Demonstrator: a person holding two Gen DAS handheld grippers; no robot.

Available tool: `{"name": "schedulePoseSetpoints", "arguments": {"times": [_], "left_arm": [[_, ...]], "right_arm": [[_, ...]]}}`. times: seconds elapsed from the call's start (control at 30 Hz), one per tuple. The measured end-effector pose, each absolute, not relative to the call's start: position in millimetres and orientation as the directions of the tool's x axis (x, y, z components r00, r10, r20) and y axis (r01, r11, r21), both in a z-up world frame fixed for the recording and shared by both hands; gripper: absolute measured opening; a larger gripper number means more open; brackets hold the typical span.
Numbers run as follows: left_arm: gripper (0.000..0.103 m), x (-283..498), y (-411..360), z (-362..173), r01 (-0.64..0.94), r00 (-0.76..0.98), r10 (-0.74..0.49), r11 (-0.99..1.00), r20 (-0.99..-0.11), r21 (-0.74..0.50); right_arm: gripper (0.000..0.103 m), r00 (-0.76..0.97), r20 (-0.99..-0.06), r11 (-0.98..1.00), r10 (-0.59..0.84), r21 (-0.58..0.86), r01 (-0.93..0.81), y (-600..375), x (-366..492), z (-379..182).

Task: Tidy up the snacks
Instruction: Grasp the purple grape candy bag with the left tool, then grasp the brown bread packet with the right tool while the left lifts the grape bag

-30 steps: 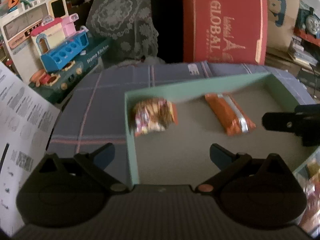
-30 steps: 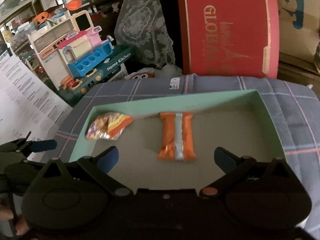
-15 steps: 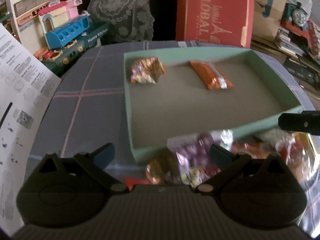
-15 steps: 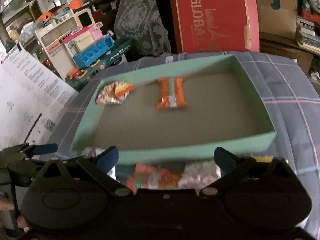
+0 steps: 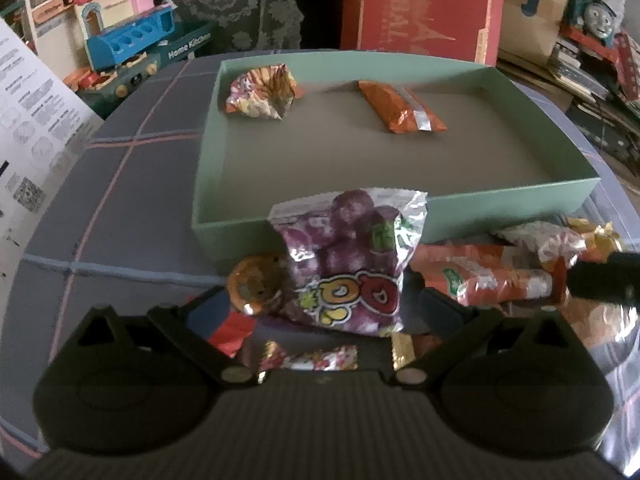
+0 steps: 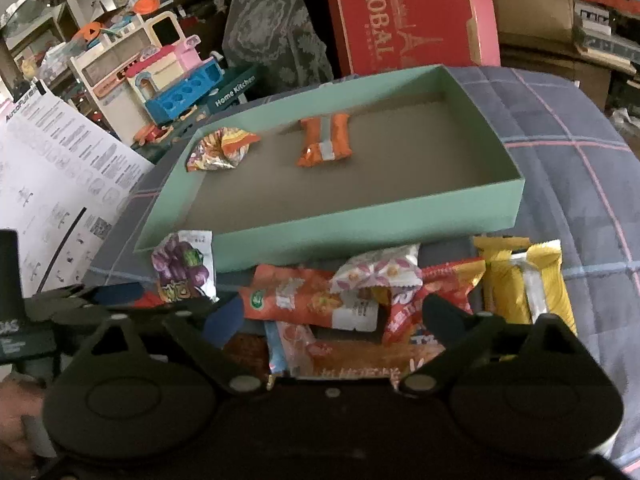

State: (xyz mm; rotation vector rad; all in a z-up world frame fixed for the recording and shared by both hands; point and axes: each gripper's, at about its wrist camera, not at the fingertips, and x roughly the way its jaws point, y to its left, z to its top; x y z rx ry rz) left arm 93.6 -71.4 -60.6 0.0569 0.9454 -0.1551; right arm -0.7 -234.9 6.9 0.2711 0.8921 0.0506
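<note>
Just ahead of the left gripper (image 5: 324,308), whose jaws are spread wide and grasp nothing, a purple grape-print packet (image 5: 352,264) is framed between the fingers, leaning against the near wall of the green box (image 5: 208,160). A small round gold snack (image 5: 256,286) lies touching its left side. If the jaws are closed here, the round snack may be caught along with the packet, or the slick foil may be pinched only at a corner and slip free on the lift over the wall.

The right gripper (image 6: 332,312) is likewise held open and empty above the heap, over an orange packet (image 6: 304,300), with yellow bars (image 6: 520,280) lying to its right. A crowded pile makes a double pick likely there too.

Inside the box, a crumpled snack bag (image 5: 260,92) and an orange bar (image 5: 400,112) are seen near the far wall.

Compared with a second ago, both grippers are drawn back from over the box interior to the loose pile in front of it; the two boxed snacks are unmoved.
</note>
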Motion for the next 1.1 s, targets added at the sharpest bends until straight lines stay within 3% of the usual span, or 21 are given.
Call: {"name": "schedulePoseSetpoints", "arguments": {"times": [0.17, 0.27, 0.33, 0.37, 0.47, 0.9, 0.93, 1.03, 1.1], "left_arm": [[0.103, 105, -80, -73, 0.123, 0.572, -0.084, 0.992, -0.816, -0.016], [0.093, 109, -81, -77, 0.126, 0.580, -0.078, 0.992, -0.811, -0.006], [0.082, 107, -81, -75, 0.141, 0.602, -0.073, 0.990, -0.795, 0.015], [0.068, 105, -80, -74, 0.157, 0.610, -0.079, 0.987, -0.789, 0.022], [0.058, 105, -76, -72, 0.221, 0.592, -0.122, 0.975, -0.797, 0.015], [0.055, 84, -49, -66, 0.367, 0.440, -0.265, 0.925, -0.858, -0.097], [0.055, 83, -49, -65, 0.380, 0.427, -0.275, 0.919, -0.861, -0.105], [0.058, 84, -55, -65, 0.403, 0.411, -0.263, 0.911, -0.873, -0.085], [0.064, 86, -61, -66, 0.388, 0.430, -0.237, 0.920, -0.871, -0.059]], "right_arm": [[0.078, 0.599, -0.782, 0.970, 0.172, 0.241, 0.036, -232, 1, -5], [0.072, 0.568, -0.802, 0.970, 0.186, 0.243, 0.026, -229, -1, -15], [0.072, 0.548, -0.814, 0.968, 0.193, 0.248, 0.027, -230, -4, -21], [0.072, 0.540, -0.819, 0.968, 0.195, 0.250, 0.029, -230, -6, -24], [0.072, 0.534, -0.823, 0.967, 0.193, 0.250, 0.036, -230, -14, -28], [0.072, 0.515, -0.837, 0.976, 0.181, 0.219, 0.012, -231, -39, -24], [0.070, 0.513, -0.841, 0.980, 0.170, 0.201, 0.006, -229, -41, -25], [0.050, 0.511, -0.854, 0.993, 0.100, 0.115, -0.002, -224, -43, -26], [0.048, 0.513, -0.853, 0.991, 0.094, 0.129, 0.033, -228, -44, -28]]}}
